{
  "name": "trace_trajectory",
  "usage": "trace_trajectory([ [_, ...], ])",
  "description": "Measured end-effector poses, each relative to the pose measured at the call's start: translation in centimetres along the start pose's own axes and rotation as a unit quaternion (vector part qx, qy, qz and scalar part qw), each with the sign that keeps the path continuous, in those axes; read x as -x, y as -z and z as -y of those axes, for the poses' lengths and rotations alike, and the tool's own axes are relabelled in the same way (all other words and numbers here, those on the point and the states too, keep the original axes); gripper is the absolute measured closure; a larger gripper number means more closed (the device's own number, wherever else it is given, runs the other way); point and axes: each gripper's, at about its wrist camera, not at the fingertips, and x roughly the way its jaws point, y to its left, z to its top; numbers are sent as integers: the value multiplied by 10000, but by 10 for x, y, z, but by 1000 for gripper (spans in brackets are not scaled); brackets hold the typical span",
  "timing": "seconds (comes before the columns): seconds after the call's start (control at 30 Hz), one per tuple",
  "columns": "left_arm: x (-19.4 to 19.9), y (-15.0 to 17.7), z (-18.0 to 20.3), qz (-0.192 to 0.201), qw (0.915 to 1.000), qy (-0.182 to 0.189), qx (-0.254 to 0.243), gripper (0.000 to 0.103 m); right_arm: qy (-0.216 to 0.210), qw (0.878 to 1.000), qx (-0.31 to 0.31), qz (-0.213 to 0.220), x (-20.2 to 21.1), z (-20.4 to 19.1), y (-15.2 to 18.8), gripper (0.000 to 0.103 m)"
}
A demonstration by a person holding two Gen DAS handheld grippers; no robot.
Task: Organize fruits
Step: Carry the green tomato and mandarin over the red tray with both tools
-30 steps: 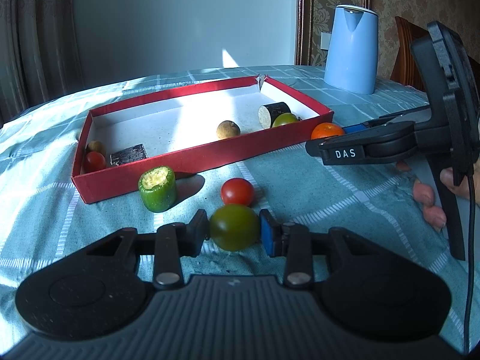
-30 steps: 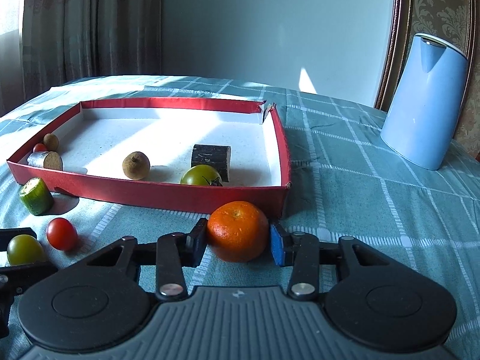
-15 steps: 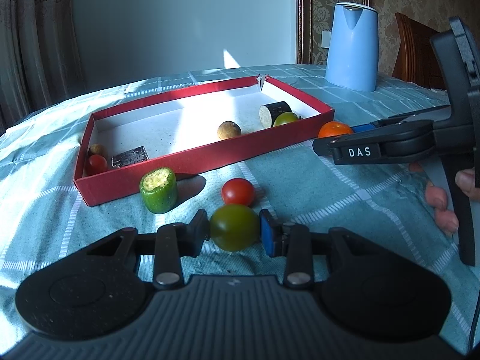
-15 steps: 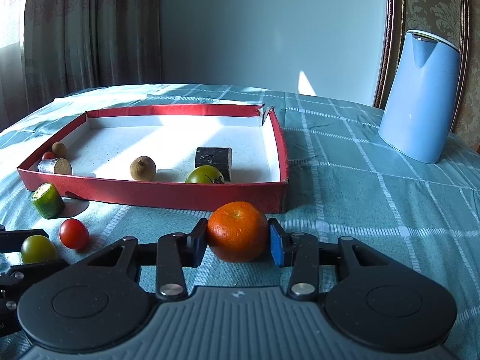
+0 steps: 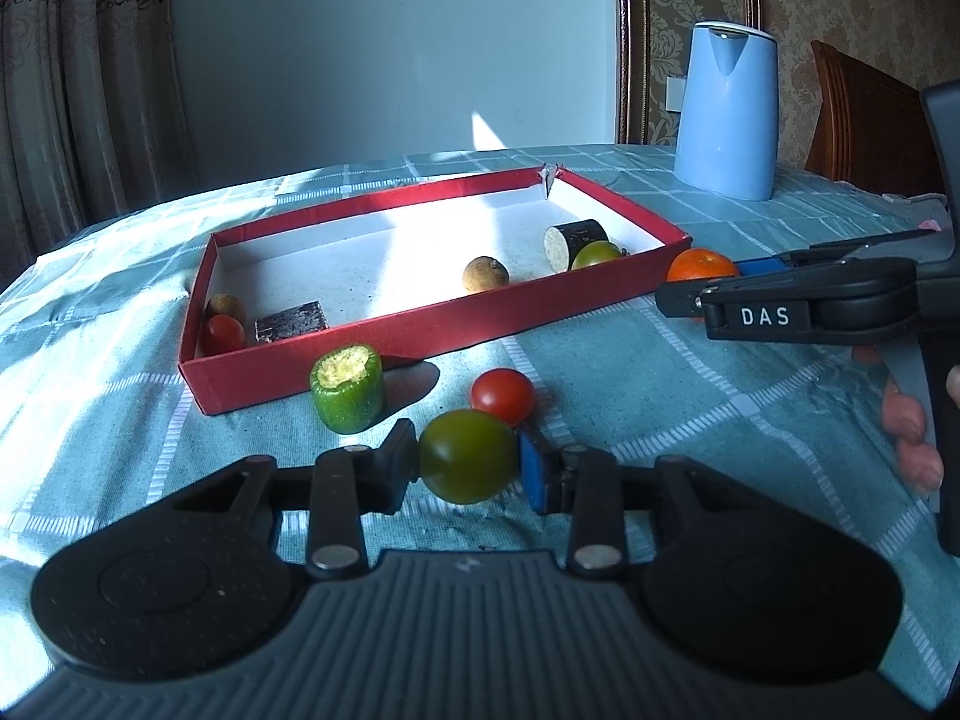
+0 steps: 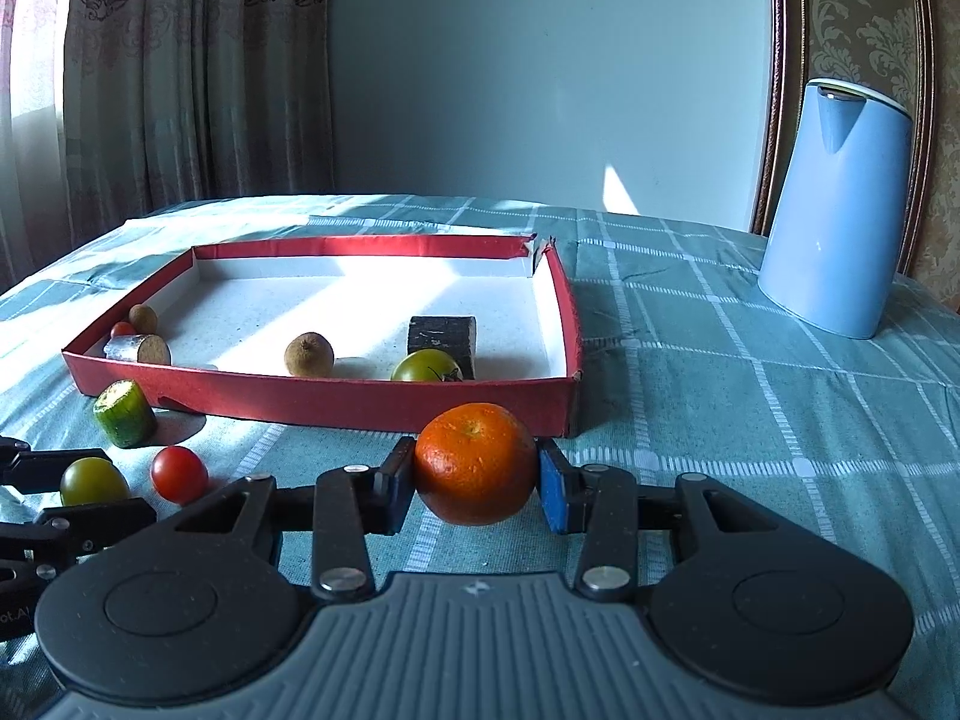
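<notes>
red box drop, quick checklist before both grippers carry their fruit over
1. Left gripper shut on green tomato: ok.
2. Right gripper shut on orange: ok.
3. Bare floor in the red box for both fruits: ok.
4. Red tomato sits just ahead of the left gripper, in its path: not ok.
5. Whether the fruits are lifted off the tablecloth: cannot tell.
</notes>
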Motion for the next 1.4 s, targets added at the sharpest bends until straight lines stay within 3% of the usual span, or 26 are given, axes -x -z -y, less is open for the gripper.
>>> trace_trajectory([
  [0.37, 5, -14, -5, 186, 9997, -114, 120, 70, -1, 9985, -22, 552, 17, -1, -2, 62],
  [0.7, -10, -43, -5, 365, 9990, -273, -3, 70, 14, 9977, 69, 673, 16, -8, -9, 62],
  [1.0, -42, -72, -24, 340, 9970, -693, 78, 70, -117, 9981, 286, 536, -21, -30, -47, 62],
  [1.4, -97, -87, -73, -39, 9911, -1115, 730, 70, -87, 9996, 242, 90, -94, -47, -79, 62],
])
